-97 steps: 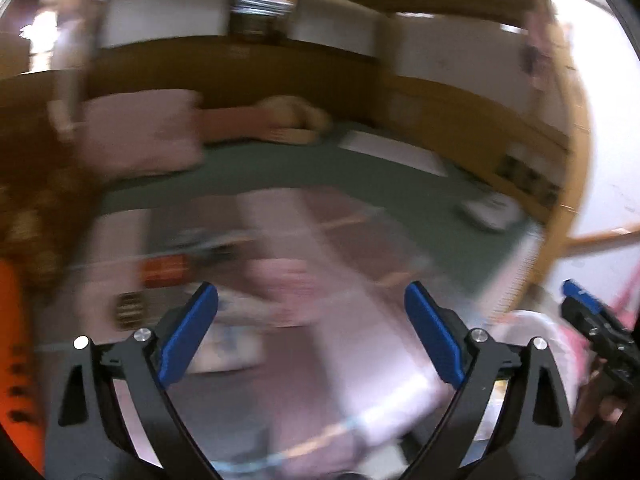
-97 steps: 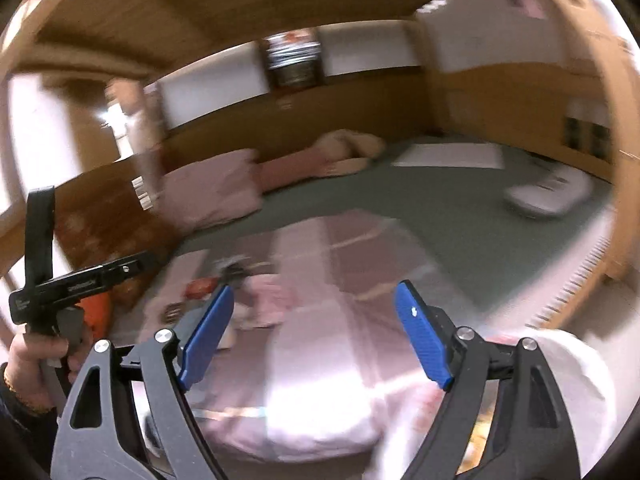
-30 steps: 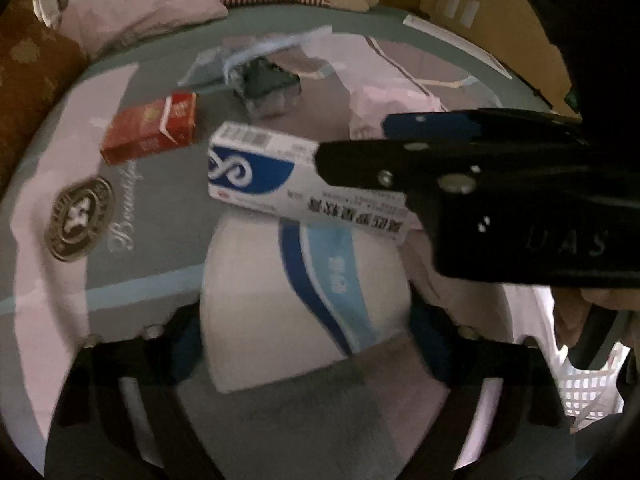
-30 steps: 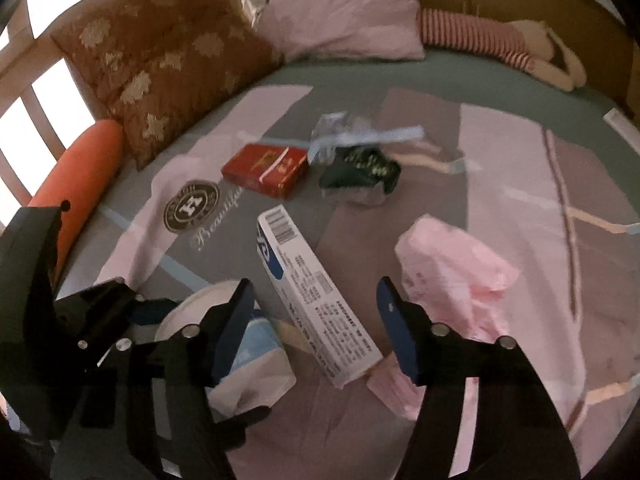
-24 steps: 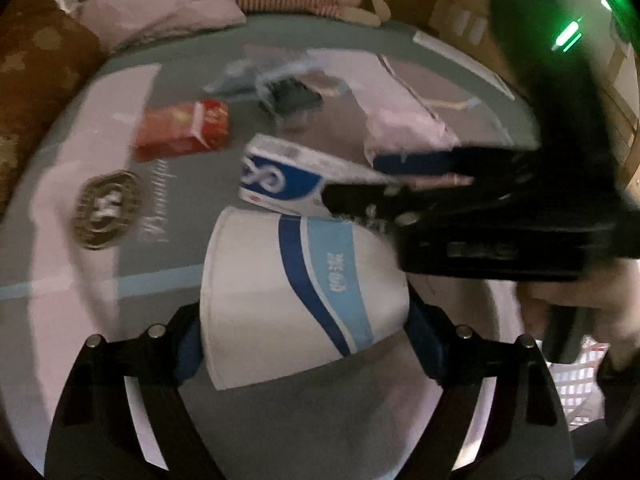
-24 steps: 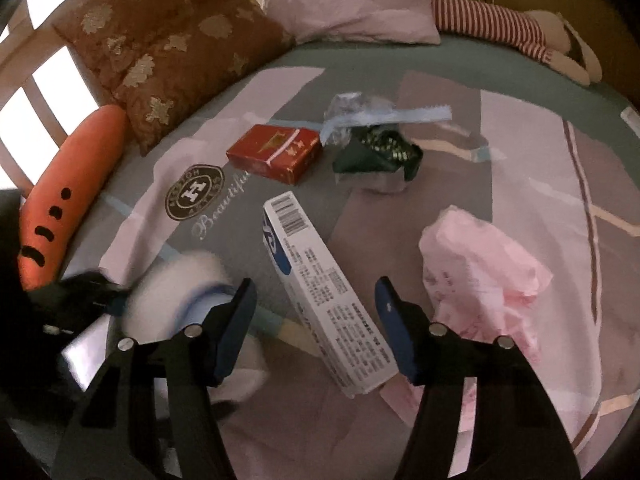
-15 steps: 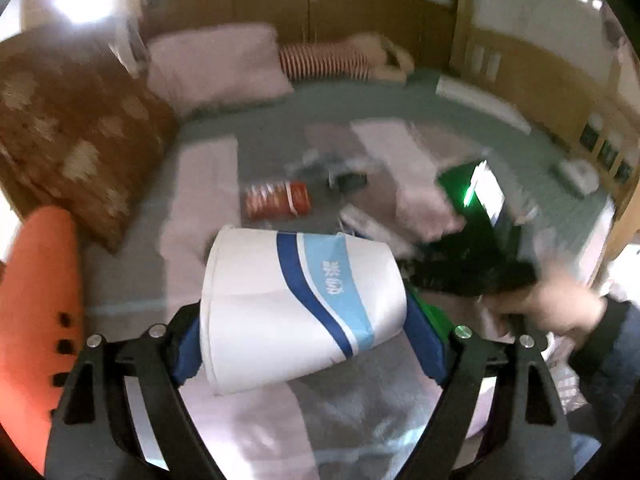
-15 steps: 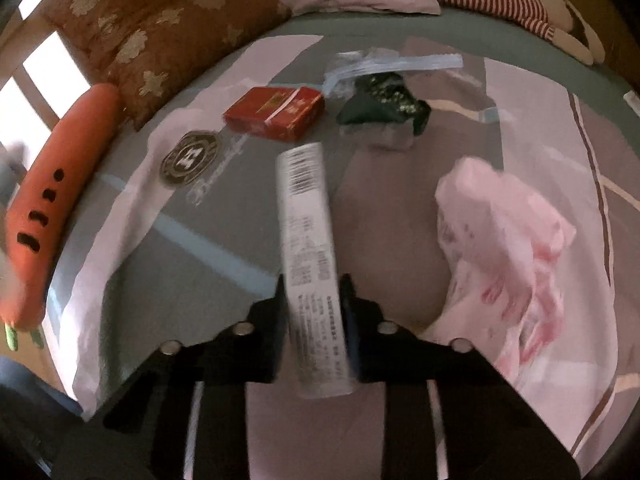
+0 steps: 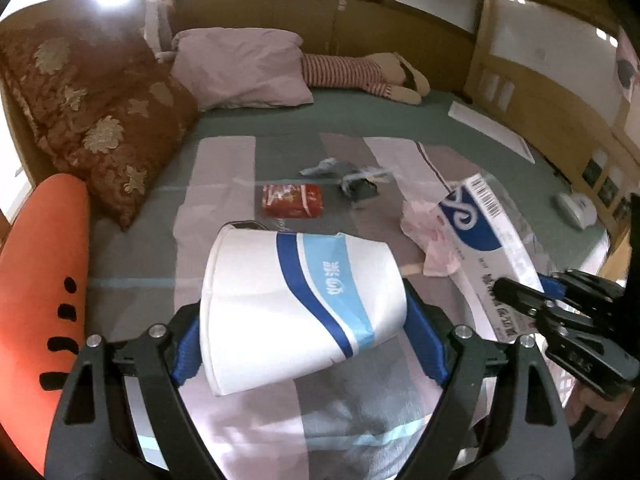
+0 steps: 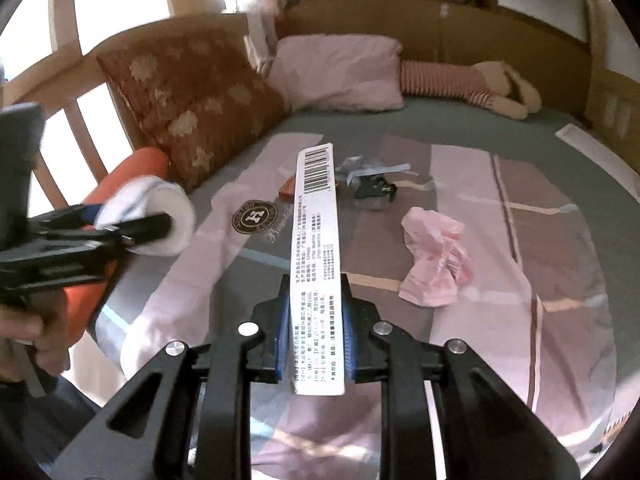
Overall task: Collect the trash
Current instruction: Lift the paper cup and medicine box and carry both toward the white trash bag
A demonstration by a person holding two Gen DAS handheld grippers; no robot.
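My left gripper (image 9: 304, 336) is shut on a white paper cup with blue bands (image 9: 296, 304), held on its side above the bed. My right gripper (image 10: 316, 332) is shut on a long white toothpaste box (image 10: 318, 256), which sticks out forward with its barcode end up. In the left wrist view the same box (image 9: 484, 240) and the right gripper (image 9: 520, 292) show at the right. On the bedspread lie a red cigarette pack (image 9: 292, 199), a crumpled dark wrapper (image 9: 360, 189), a clear wrapper with blue strips (image 9: 324, 167) and a pink plastic bag (image 10: 434, 256).
A brown flowered cushion (image 9: 96, 120), a pink pillow (image 9: 244, 68), a striped plush toy (image 9: 360, 74) and an orange carrot-shaped cushion (image 9: 44, 264) lie along the bed's left and far sides. A white basket (image 9: 560, 384) peeks out at the lower right of the bed.
Both grippers have risen off the bedspread. The right gripper closed on the toothpaste box and lifted it. The left still holds the cup, now higher above the bed.
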